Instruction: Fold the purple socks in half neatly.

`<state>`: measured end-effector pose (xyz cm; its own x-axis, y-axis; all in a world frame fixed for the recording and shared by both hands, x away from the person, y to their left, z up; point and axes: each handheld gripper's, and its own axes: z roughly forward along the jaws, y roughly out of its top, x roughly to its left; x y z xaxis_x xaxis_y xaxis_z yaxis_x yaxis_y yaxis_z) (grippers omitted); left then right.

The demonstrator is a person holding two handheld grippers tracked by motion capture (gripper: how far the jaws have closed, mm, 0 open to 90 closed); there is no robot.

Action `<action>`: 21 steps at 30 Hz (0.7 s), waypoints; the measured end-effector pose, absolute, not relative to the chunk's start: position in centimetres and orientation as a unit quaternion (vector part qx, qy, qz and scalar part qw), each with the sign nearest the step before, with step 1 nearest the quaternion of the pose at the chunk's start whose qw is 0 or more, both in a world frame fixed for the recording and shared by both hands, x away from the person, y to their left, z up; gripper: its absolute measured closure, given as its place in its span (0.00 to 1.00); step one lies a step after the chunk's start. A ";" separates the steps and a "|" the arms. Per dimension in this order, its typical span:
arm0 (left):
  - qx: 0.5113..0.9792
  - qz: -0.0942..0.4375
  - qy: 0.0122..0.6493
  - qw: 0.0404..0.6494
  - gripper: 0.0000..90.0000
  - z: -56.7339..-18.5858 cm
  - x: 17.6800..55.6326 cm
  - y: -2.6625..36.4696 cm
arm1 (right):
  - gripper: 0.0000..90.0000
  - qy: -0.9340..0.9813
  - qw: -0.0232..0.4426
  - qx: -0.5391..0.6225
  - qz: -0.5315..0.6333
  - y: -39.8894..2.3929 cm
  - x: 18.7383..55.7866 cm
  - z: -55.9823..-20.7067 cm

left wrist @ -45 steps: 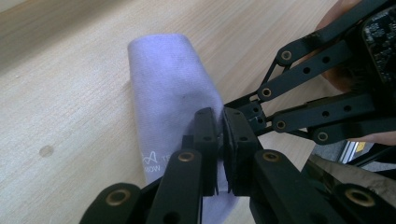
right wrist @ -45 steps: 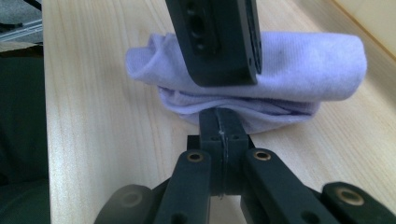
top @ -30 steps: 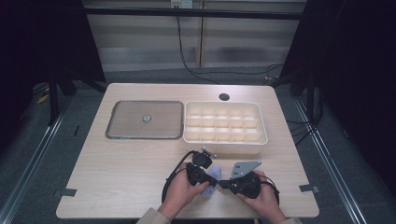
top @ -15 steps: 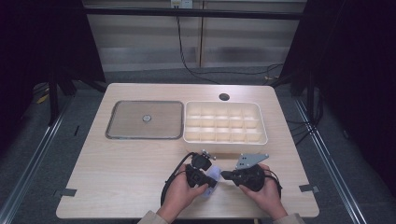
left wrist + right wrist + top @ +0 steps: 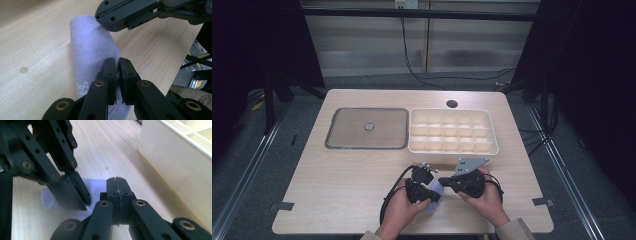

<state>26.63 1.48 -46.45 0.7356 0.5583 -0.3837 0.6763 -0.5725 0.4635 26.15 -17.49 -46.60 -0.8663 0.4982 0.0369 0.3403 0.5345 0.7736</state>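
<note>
A lavender sock with a small white logo is stretched between my two grippers near the table's front edge. In the left gripper view my left gripper is shut on one side of the sock. The right gripper is also closed, its tips at the sock's far end. Seen from the right gripper view, the right gripper has its jaws pressed together against the sock, and the left gripper bites it a little to the left. From above, left gripper and right gripper point at each other.
A cream tray of several compartments stands just beyond the hands, its wall close to the right gripper. A flat grey tray with a small round knob lies at the left. A cable hole is at the back.
The right hand and its gripper have risen a little and shifted away from the front edge. The left hand has stayed put.
</note>
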 end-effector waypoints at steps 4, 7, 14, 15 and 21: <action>0.880 -0.098 0.353 0.304 0.94 -46.4 26.5 1.6 | 1.00 0.870 0.089 0.237 0.423 -16.9 26.4 -46.5; 0.879 -0.095 0.354 0.304 0.94 -46.4 26.4 1.6 | 1.00 0.876 0.083 0.233 0.415 -16.3 26.6 -46.8; 0.876 -0.095 0.357 0.310 0.92 -46.5 26.3 1.7 | 1.00 0.887 0.062 0.230 0.396 -15.7 27.4 -48.4; 0.873 -0.097 0.359 0.315 0.91 -46.4 26.3 1.9 | 1.00 0.888 0.058 0.228 0.396 -15.7 27.4 -48.5; 0.862 -0.085 0.370 0.336 0.87 -45.2 26.5 3.1 | 1.00 0.888 0.052 0.226 0.396 -15.5 27.4 -48.7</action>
<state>26.54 3.10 -45.22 0.7123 0.5797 -0.3957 0.6946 -0.5012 0.5161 27.44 -15.54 -48.66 -0.8925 0.4428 0.0861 0.3599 0.5838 0.7278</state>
